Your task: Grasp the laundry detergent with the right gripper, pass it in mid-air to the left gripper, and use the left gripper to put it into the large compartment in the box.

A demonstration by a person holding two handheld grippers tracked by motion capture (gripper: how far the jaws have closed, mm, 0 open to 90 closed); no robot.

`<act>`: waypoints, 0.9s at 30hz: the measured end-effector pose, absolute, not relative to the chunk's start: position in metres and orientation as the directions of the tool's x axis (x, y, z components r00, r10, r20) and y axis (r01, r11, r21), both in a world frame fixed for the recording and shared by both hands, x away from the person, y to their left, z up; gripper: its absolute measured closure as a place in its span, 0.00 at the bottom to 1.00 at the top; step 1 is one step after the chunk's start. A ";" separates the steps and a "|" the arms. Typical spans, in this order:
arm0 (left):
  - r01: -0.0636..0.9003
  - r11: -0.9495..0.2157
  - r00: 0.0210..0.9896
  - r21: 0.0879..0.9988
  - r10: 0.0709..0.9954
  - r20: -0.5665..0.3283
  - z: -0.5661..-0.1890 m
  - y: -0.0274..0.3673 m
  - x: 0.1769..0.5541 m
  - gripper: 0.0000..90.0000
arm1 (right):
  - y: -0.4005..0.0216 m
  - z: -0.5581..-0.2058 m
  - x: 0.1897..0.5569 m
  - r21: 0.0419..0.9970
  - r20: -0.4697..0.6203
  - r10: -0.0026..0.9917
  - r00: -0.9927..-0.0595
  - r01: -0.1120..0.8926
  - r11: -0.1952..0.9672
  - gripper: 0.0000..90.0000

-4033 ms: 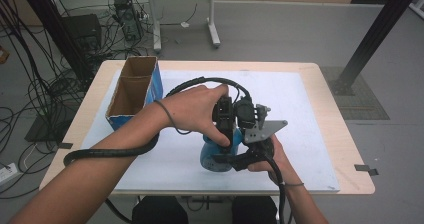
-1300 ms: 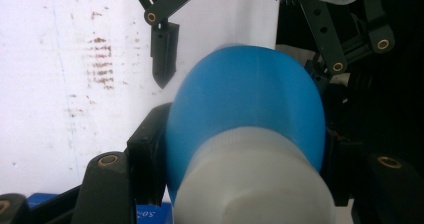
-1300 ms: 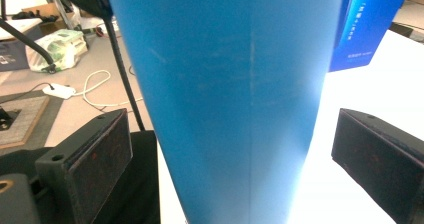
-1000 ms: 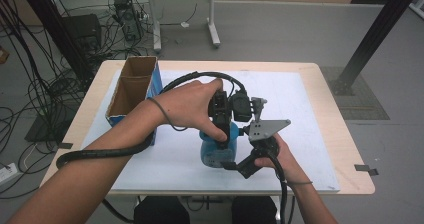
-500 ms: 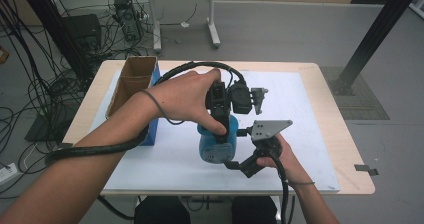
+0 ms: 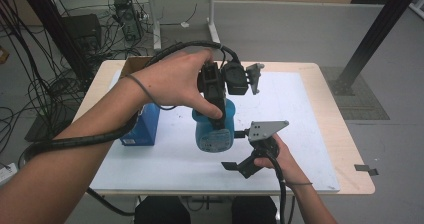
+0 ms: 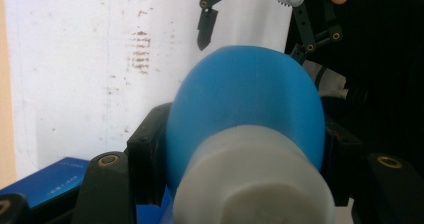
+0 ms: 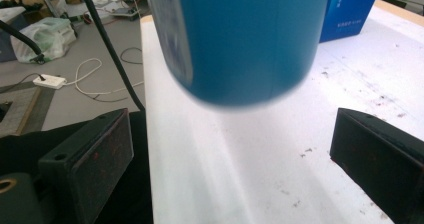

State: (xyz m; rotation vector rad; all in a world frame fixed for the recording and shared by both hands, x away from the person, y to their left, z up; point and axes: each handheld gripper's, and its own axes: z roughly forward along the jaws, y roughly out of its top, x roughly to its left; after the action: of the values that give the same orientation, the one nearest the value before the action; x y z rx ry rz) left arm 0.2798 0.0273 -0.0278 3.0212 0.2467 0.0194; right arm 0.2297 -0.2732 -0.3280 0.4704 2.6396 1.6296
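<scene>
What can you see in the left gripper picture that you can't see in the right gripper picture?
The left gripper view alone gives the bottle's white cap, clamped between the left gripper and its black jaws, with the right gripper farther off above it.

The right gripper view alone gives the bottle's round bottom hanging clear above the white mat, the right gripper's own jaws standing wide apart and empty, and cables on the floor.

Both share the blue bottle, the white mat and a corner of the blue box.
</scene>
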 end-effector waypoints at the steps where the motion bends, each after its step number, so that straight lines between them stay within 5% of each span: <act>1: 0.167 -0.980 0.986 0.112 0.169 0.007 -0.026 0.029 0.280 0.42 | -0.273 -0.328 0.230 0.874 0.155 0.255 -0.955 0.252 0.415 0.04; 27: 0.644 -0.754 0.756 0.126 0.653 0.045 0.006 0.085 0.325 0.42 | -0.278 -0.328 0.231 0.868 0.159 0.289 -0.944 0.274 0.415 0.04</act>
State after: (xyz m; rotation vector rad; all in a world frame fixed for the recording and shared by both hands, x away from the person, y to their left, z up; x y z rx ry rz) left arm 0.3248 0.0852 0.0063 2.8463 1.0551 0.1315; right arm 0.2313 -0.2776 -0.3282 0.5229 2.6295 1.6082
